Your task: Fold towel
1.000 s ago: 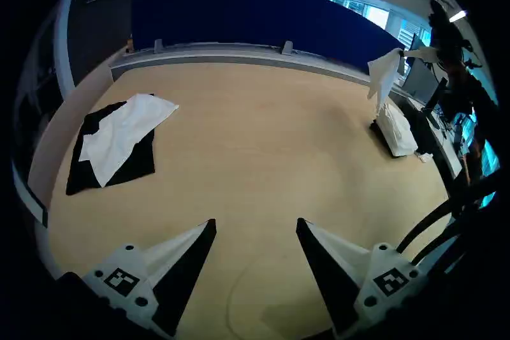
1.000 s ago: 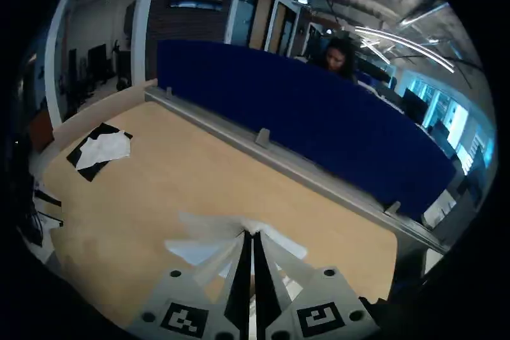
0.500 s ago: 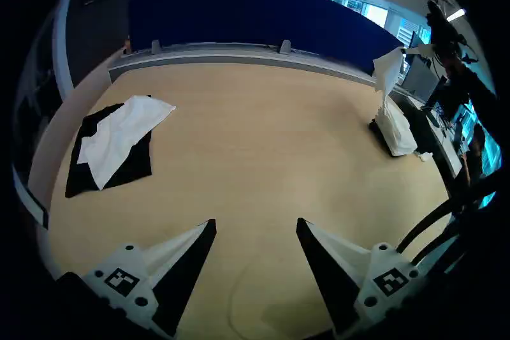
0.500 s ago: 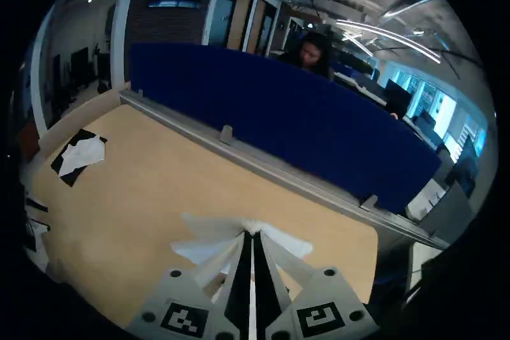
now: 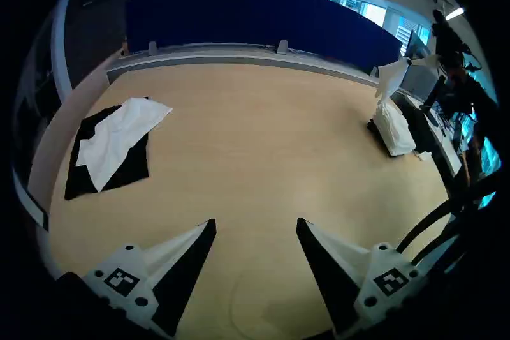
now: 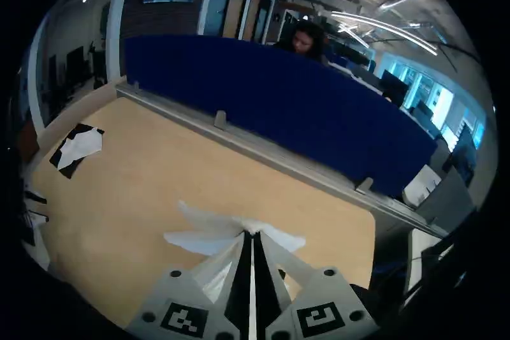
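Pinching one white towel (image 6: 220, 236), your right tool (image 6: 253, 235) has its two fingers pressed together on the cloth, which fans out to both sides of the tips in the right gripper view. In the left gripper view that towel (image 5: 388, 76) hangs in the air at 2 o'clock, above a pile of white cloth (image 5: 393, 132) near the table's far right edge. You cannot tell whether its lower end touches the pile, or how many pieces the pile holds. A dark mat edge (image 5: 374, 127) shows under the pile on its near side.

A second towel (image 5: 120, 136) lies spread and slightly rumpled at 10 o'clock. It rests diagonally across one black mat (image 5: 132, 171), with one corner reaching past the mat onto the bare wood. In the right gripper view that second towel (image 6: 81, 145) lies at 9 o'clock, well apart from the held one.

Your left tool (image 5: 255, 222) stands with its two fingers wide apart, gripping nothing, over bare wood at 6 o'clock.

The light wooden table (image 5: 255, 136) carries all of this. One blue partition (image 5: 255, 14) runs along its far side at 12 o'clock, with two grey brackets at its base. One person (image 6: 305, 37) is behind it.
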{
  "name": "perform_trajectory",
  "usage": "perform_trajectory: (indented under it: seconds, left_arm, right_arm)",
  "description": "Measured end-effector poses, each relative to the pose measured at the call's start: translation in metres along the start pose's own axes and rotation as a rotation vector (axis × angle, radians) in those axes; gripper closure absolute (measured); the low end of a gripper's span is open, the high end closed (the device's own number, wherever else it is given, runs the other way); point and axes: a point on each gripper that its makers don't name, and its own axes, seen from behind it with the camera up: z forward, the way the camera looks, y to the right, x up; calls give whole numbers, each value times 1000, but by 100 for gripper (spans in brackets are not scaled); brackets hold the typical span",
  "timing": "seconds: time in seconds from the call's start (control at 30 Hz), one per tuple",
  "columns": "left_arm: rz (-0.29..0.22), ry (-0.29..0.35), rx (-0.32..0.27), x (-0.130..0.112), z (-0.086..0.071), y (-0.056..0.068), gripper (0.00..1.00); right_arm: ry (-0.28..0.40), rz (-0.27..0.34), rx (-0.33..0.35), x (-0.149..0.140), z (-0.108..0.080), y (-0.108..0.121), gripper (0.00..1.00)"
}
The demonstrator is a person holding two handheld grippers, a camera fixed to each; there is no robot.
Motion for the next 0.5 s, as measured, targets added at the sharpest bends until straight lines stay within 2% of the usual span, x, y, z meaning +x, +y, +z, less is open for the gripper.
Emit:
perform_trajectory:
  seconds: [0.17, 0.5]
  left_arm:
    - [10, -2, -5, 1, 0, 4, 6]
    - [29, -11, -14, 1, -2, 11, 6]
  right_arm:
    - [-24, 35, -6, -31, -11, 5, 98]
    - [-119, 129, -35, -123, -23, 9, 98]
